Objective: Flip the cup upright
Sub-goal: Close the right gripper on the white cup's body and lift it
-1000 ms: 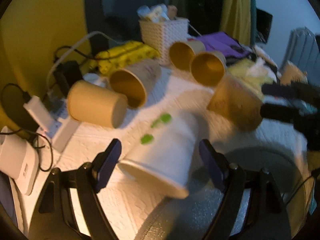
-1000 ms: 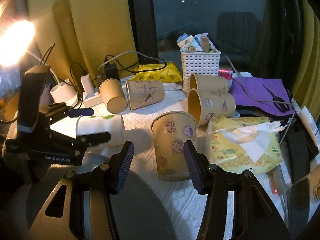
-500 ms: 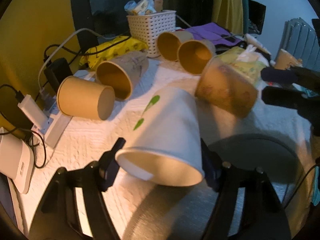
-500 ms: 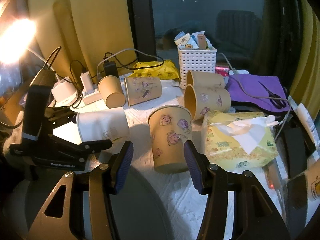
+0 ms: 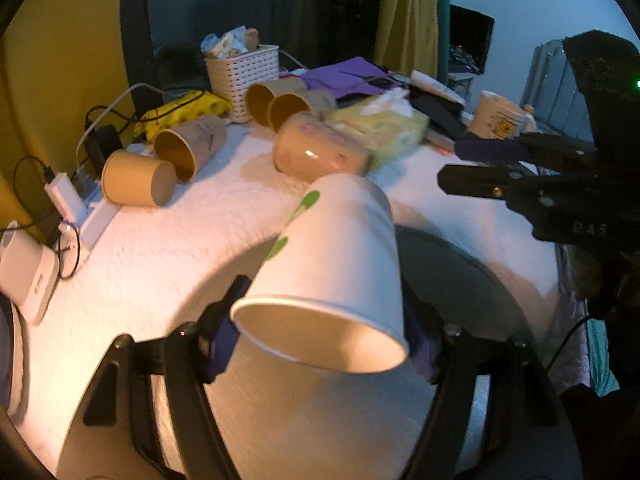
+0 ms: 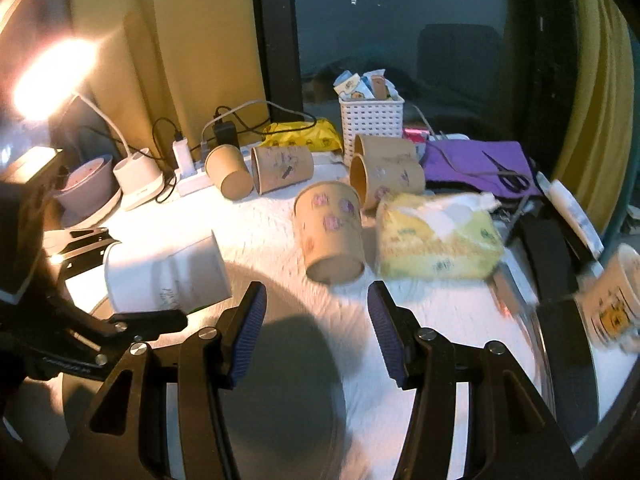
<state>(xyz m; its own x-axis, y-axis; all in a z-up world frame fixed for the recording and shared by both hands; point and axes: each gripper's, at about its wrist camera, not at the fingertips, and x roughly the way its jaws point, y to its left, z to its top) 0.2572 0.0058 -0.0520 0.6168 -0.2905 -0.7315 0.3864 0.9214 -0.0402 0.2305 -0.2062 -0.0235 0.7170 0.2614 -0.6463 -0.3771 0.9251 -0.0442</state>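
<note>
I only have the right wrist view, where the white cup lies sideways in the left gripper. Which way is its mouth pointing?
Observer: In the left wrist view the white cup has its open mouth facing back at that camera, with the base pointing away.
Operator: Anything inside it?
Observer: The part of the inside that shows is bare, with nothing in it.
Operator: Where does the left gripper hold it?
Observer: The left gripper has its blue pads on opposite sides of the wall, just behind the rim.
</note>
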